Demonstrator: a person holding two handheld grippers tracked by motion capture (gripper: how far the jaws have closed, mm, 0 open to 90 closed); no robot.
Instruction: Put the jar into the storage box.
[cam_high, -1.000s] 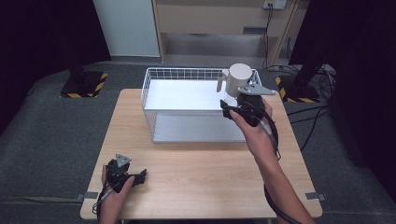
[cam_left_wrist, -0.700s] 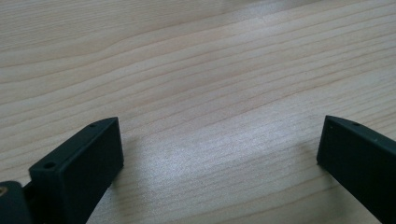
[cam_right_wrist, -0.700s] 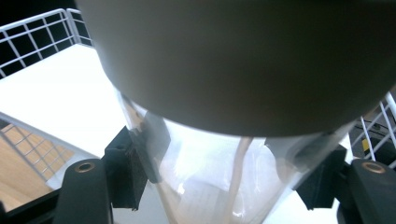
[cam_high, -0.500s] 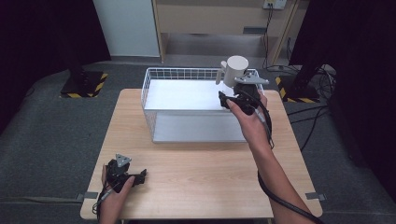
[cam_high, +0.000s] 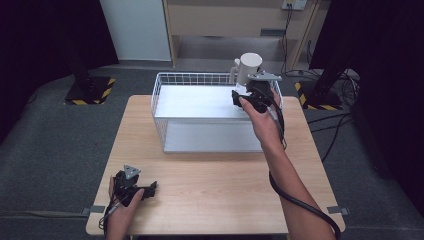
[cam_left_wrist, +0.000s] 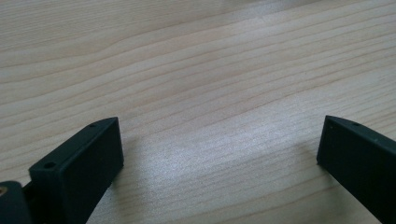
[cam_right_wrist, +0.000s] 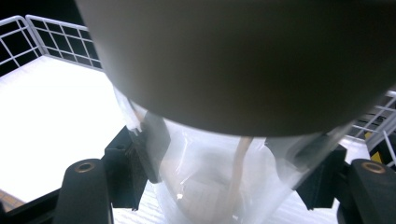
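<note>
Right gripper (cam_high: 243, 96): clamped on white mug (cam_high: 248, 67), upper centre-right, above wire basket (cam_high: 165, 120).
Left gripper (cam_high: 147, 189): jaws wide apart, empty, lower left on table (cam_high: 215, 175).

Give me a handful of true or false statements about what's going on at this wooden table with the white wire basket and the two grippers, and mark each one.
1. The right gripper is clamped on a container with a clear body and a pale lid. True.
2. The container rests on the light wooden table. False: it is held up above the white wire basket, near its far right corner.
3. The left gripper has its jaws open with nothing between them. True.
4. The left gripper is inside the basket. False: it sits low over the table's near left corner.
5. The basket stands on the floor. False: it stands on the table's far half.
</note>
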